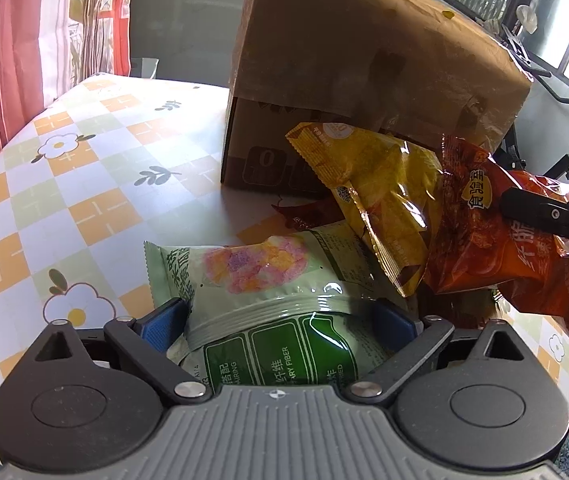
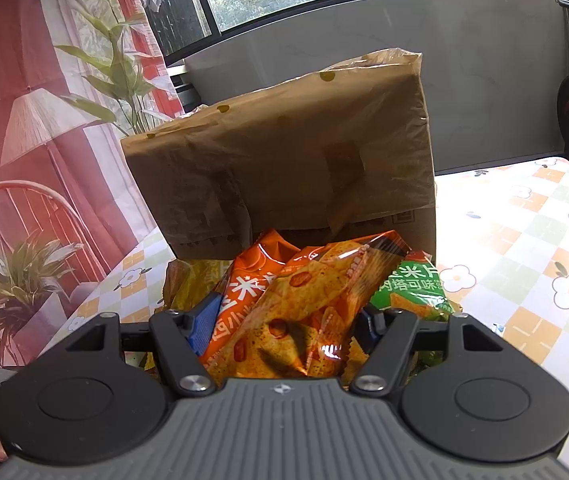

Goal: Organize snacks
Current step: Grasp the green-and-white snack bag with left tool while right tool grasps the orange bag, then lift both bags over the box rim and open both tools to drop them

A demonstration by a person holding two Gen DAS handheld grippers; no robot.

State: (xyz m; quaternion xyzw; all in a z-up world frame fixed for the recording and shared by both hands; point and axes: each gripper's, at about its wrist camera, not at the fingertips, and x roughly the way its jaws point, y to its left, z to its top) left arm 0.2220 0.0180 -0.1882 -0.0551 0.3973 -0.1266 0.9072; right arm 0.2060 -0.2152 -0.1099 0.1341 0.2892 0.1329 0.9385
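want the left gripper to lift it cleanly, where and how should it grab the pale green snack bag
Grip the pale green snack bag across its puffed middle, coming down from the near side as the left gripper does now. It lies flat on the table with its near end free, while its far end is tucked under the yellow bag. The blue fingers already flank it.

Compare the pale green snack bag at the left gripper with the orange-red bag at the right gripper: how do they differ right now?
The pale green bag lies flat on the table; the orange-red bag hangs lifted off it. The left gripper straddles the green bag with jaws wide, while the right gripper pinches the orange-red one. Green bears a pink-yellow picture; orange-red bears a yellow logo. Both are sealed foil packs.
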